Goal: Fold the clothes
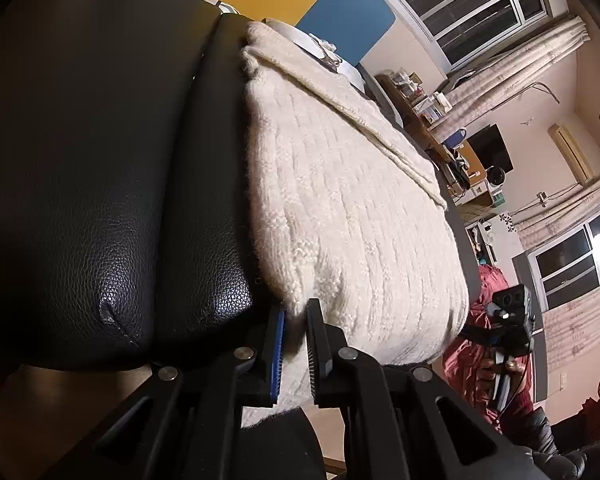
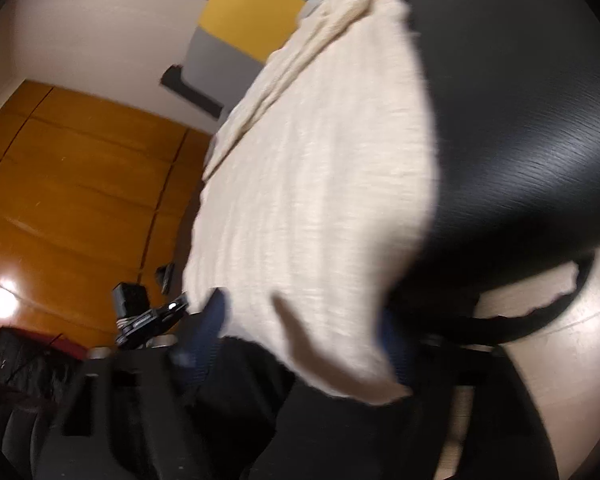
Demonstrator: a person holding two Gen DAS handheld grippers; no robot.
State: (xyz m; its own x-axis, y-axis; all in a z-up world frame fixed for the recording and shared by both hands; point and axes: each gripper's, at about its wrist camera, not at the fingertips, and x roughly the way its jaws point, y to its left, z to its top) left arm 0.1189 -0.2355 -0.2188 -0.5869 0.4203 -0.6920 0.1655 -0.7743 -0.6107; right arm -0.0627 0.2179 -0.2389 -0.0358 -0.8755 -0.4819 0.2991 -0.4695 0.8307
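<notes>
A cream knitted sweater (image 1: 340,200) lies spread over a black leather cushion (image 1: 100,160). In the left wrist view my left gripper (image 1: 296,344) is shut on the sweater's near edge, and the knit is bunched between its blue and black pads. The blurred right wrist view shows the same sweater (image 2: 320,180) on the black cushion (image 2: 520,140). There my right gripper (image 2: 300,340) stands open. Its blue-padded fingers (image 2: 208,332) are wide apart, with the sweater's near corner hanging between them. The right gripper's camera housing (image 1: 512,308) shows beyond the sweater, held by a hand.
A person in red clothing (image 1: 488,292) stands behind the sweater's far side. A cluttered desk (image 1: 432,120) with a black monitor (image 1: 492,148) and curtained windows (image 1: 468,4) lie beyond. Pale wooden floor (image 2: 580,340) shows beside the cushion's edge.
</notes>
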